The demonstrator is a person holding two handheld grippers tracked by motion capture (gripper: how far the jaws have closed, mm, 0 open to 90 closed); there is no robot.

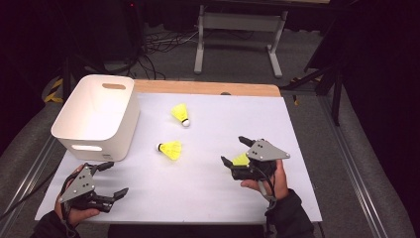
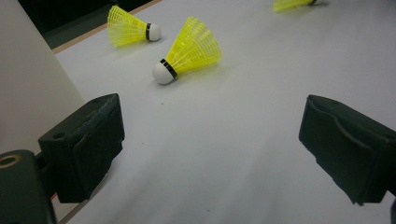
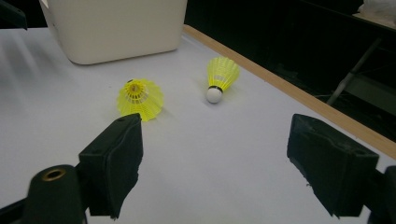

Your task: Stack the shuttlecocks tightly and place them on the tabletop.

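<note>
Yellow shuttlecocks number three on the white table (image 1: 198, 193), beside one white bin (image 1: 121, 131). The far shuttlecock (image 1: 180, 113) lies near the table's back edge. The middle shuttlecock (image 1: 170, 149) lies on its side, long axis across the table, cork toward the bin and skirt toward the right gripper (image 1: 232, 149). The near shuttlecock (image 1: 241, 159) sits right at that gripper, apparently on the table just under it, though the body hides most of it. The right gripper's jaws stand spread with nothing between them, and it is the nearer one to all three. The left gripper (image 1: 119, 177), also spread and empty, hovers by the bin's front wall, the middle shuttlecock ahead of it.
</note>
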